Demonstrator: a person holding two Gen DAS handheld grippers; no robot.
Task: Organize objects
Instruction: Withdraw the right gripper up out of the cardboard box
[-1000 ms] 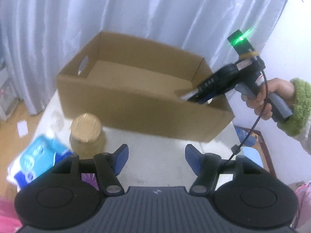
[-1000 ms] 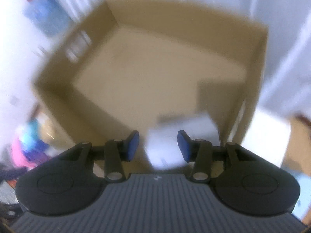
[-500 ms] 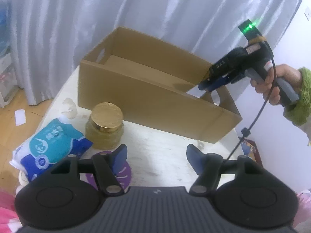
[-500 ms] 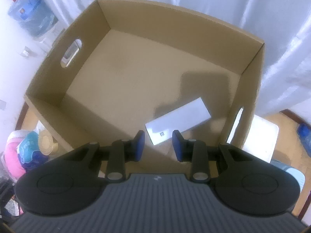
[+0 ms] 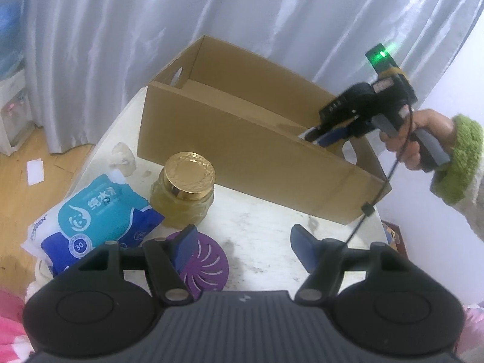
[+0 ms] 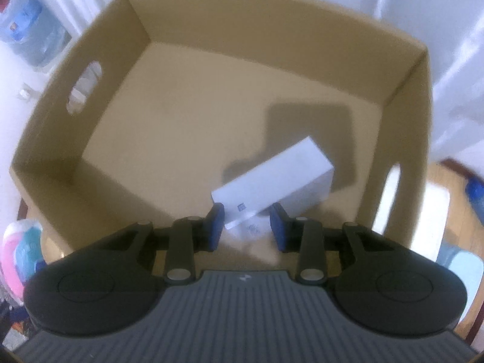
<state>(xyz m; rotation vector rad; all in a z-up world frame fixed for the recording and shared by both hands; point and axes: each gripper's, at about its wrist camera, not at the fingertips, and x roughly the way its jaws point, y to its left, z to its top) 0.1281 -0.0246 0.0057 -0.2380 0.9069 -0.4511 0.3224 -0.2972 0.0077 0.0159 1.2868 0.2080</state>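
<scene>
A brown cardboard box [image 5: 248,148] stands on the white table [image 5: 257,251]; it also shows in the right wrist view [image 6: 187,127]. A white carton [image 6: 272,181] lies on the box floor near the right wall. My right gripper [image 6: 246,227] is open and empty above the box's near edge; it also shows in the left wrist view [image 5: 329,131]. My left gripper [image 5: 243,243] is open and empty over the table. A gold-lidded glass jar [image 5: 184,186], a blue and white packet [image 5: 93,214] and a purple disc [image 5: 201,263] lie to its left.
White curtains [image 5: 211,15] hang behind the box. A crumpled white lump [image 5: 122,158] lies by the box's left corner. The table's left edge drops to a wooden floor [image 5: 30,166]. A water bottle [image 6: 30,33] stands beyond the box's left side.
My right gripper let go of the white carton, which now lies in the box, and has pulled back a little. My left gripper has drawn back, showing more of the table items.
</scene>
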